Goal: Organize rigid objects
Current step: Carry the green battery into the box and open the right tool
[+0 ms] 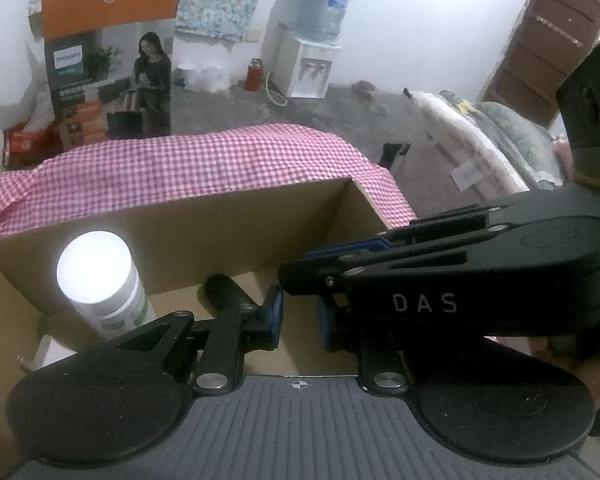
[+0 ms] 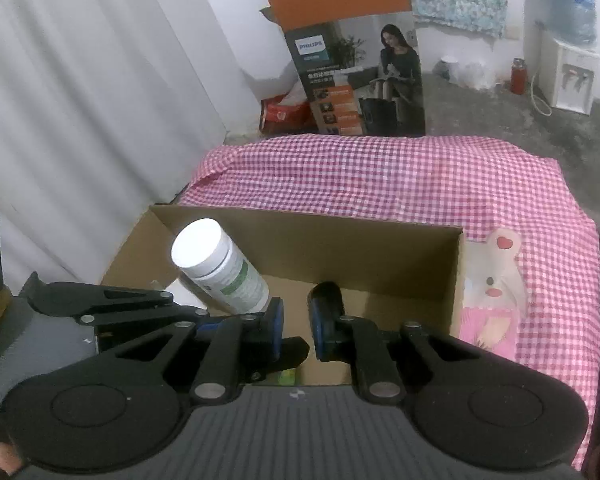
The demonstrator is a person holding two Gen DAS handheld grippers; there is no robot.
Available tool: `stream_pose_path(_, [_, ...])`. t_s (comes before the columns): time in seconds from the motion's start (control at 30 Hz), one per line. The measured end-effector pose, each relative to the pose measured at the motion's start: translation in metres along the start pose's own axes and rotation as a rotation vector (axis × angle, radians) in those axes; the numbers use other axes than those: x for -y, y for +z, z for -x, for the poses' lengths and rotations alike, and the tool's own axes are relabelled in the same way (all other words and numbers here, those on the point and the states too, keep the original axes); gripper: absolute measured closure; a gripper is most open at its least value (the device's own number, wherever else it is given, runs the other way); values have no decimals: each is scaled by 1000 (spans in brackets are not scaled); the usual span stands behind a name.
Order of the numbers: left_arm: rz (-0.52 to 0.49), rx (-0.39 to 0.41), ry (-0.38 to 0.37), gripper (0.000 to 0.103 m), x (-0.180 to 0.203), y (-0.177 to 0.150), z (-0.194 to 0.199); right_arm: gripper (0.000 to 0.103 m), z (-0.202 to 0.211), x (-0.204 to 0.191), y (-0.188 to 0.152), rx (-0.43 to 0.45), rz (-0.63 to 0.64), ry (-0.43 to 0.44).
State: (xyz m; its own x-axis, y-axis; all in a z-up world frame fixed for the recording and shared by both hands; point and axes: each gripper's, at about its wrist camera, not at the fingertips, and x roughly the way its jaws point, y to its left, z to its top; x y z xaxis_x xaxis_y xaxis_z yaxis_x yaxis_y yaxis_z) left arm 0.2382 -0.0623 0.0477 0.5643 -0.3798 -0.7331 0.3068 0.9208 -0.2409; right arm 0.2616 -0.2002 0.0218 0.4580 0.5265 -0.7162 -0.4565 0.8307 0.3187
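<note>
Both tools sit over the open cardboard box. My left gripper has its blue pads drawn in as far as they go, with only a narrow slit between them and nothing in it. My right gripper is clenched the same way, empty, its tips hanging just above the box floor. In the left view the right gripper crosses in from the right side, over the box. Inside the box a white bottle with a green label stands tilted at the left end, near the wall, apart from both tools. The box rests on a pink checked cloth, and a pink rabbit-print pouch lies just beside the box's right wall.
</note>
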Motion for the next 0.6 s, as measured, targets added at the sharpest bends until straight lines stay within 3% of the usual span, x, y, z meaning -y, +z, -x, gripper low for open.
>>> stream_pose_path(0.13, [-8, -1, -12, 82, 2, -2, 7, 84, 3, 2, -5, 9, -9, 16])
stream_pose_path(0.27, [-45, 26, -9, 64, 9, -9, 24, 80, 20, 0, -14, 41, -27, 38])
stream_pose_path(0.3, [-58, 38, -11, 61, 12, -11, 30, 78, 27, 0, -18, 52, -35, 44])
stream_pose_path(0.33, [-71, 50, -10, 53, 14, -14, 36, 66, 36, 0, -23, 69, -47, 51])
stream_pose_path(0.37, [-83, 65, -8, 47, 17, -18, 44, 48, 46, 0, -28, 88, -55, 57])
stream_pose_path(0.4, [-95, 81, -7, 45, 20, -20, 50, 42, 57, 1, -33, 113, -61, 62])
stream_pose_path(0.6, [-194, 147, -14, 33, 46, -49, 85, 40, 119, 5, -75, 239, -125, 78])
